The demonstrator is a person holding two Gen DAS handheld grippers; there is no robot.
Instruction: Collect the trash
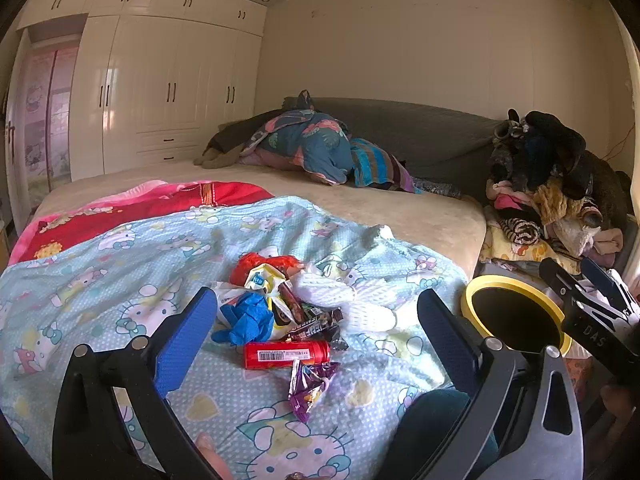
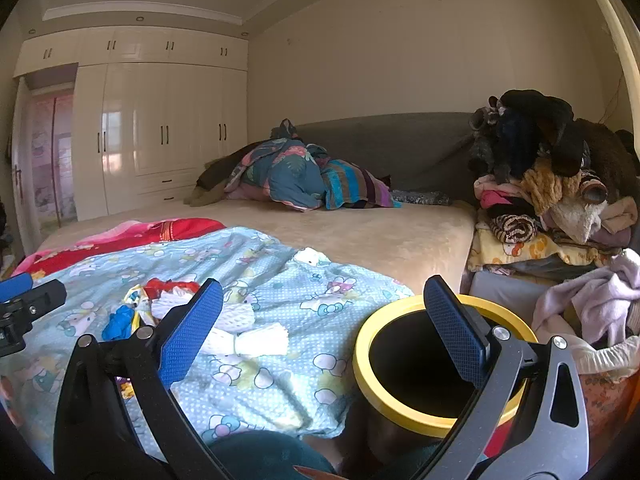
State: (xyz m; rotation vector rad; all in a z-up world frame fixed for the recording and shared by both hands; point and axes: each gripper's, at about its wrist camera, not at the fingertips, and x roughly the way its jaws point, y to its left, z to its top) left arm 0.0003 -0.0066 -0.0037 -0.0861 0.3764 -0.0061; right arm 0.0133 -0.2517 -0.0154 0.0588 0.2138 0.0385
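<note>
Both the left gripper (image 1: 316,320) and right gripper (image 2: 322,320) are held wide-jawed, empty; trash pile (image 1: 280,312) is seen on the bed (image 1: 380,208), bin (image 2: 400,392) to its right.

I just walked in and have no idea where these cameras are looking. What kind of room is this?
Most likely a lived-in bedroom at home. A wide bed fills the view, a cartoon-cat quilt lies spread over it, and a tall white wardrobe lines the far wall. Clothes are piled beside the bed.

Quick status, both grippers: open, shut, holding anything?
Left gripper: open, empty, over the trash pile.
Right gripper: open, empty, beside the yellow-rimmed bin.
</note>
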